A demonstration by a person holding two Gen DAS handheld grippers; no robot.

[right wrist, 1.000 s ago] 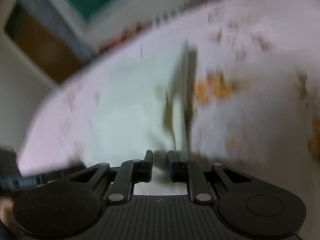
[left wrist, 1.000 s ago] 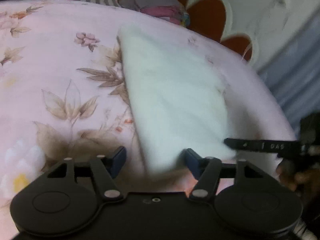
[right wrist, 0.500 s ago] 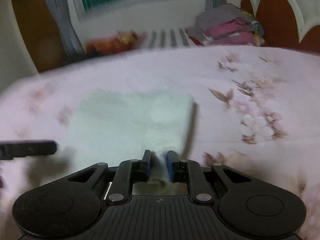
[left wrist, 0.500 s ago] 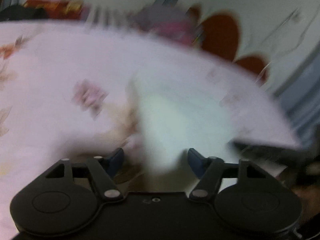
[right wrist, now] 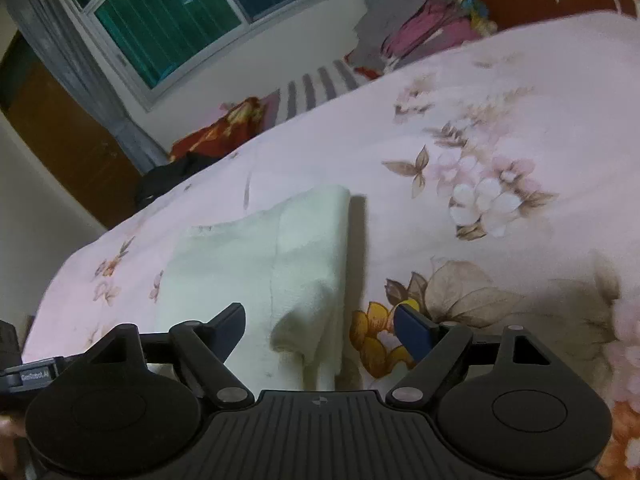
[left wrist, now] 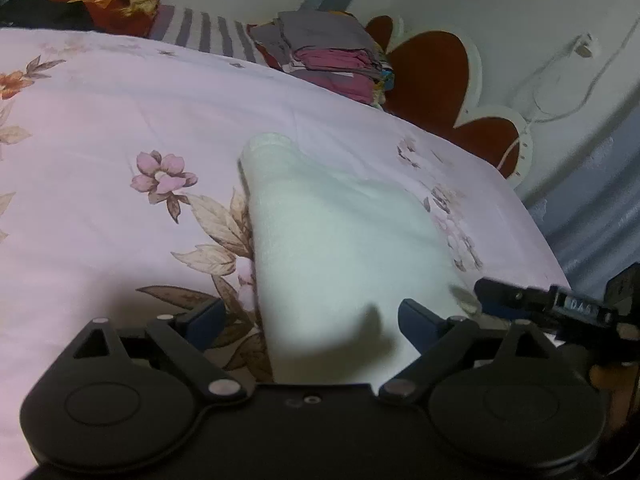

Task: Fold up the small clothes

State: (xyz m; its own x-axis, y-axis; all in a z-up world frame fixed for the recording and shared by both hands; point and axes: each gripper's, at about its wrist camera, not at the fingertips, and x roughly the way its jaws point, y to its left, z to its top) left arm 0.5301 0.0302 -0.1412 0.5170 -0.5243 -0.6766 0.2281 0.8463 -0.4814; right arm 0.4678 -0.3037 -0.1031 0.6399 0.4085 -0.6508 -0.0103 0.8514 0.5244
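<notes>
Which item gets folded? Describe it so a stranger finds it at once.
Start at the pink floral bedspread. Near its front, just ahead of both open grippers, lies the white cloth. It alone is plain white; the folded clothes stack far behind is grey and pink.

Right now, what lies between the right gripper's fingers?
In the right wrist view, the near edge of the white cloth lies between the open right gripper fingers, ungripped.
</notes>
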